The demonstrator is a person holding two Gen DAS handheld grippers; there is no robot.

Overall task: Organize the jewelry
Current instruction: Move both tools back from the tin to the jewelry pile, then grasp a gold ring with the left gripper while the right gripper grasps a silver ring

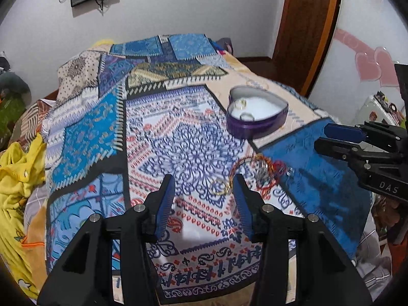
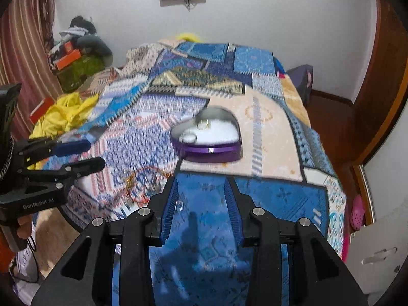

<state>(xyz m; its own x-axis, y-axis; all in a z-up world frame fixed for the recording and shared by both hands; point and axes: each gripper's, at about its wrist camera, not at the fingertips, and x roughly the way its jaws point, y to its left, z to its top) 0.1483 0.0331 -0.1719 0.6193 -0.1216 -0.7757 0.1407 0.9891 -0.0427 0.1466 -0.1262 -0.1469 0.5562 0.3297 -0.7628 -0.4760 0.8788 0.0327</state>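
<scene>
Bedspread, a patchwork-printed cloth (image 1: 178, 132) in blues, creams and reds, carries everything. Toward its far right side sits the purple heart-shaped metal tin (image 1: 257, 125), lid off, white-lined, with two rings inside. Nearer the front edge lies a tangled heap of jewelry (image 1: 255, 170): red thread bracelets, thin gold bangles and small clear pieces.

The left gripper (image 1: 204, 186) hangs just short of the heap, jaws apart with nothing between them, its right finger overlapping a gold bangle in view. The right gripper (image 2: 201, 191) is likewise parted and empty, over the blue patch beside the heap.

In my judgement the tangle is the hazard: closing on one bangle could drag the threads and scatter the small pieces across the busy print, where they would be hard to find.

Motion blur smears the heap in the right wrist view, so pieces cannot be counted, and I cannot tell whether any finger touches the cloth.
</scene>
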